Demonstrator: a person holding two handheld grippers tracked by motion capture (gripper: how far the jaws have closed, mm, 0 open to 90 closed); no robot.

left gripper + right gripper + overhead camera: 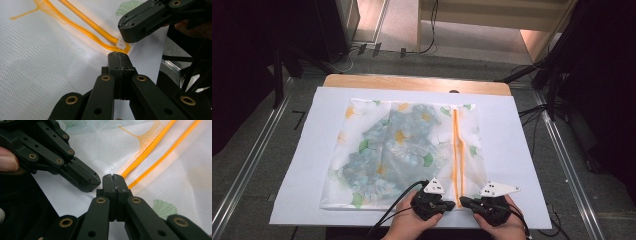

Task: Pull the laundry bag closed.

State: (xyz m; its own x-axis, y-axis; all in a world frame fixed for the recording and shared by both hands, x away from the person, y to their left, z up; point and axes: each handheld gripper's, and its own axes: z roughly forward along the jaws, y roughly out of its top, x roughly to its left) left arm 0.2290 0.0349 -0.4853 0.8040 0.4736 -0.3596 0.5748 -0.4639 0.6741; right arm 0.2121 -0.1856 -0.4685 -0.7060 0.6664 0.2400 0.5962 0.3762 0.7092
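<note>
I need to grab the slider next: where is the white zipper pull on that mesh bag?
The white zipper pull sits at the near end of the orange zipper, at the mesh bag's near edge, between the left gripper and right gripper.

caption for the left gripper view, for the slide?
Shut left tool at the orange zipper's white end on a white floral mesh bag, right tool beside it.

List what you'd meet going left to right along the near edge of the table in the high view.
White sheet → mesh laundry bag → left gripper → orange zipper → right gripper → white sheet again.
</note>
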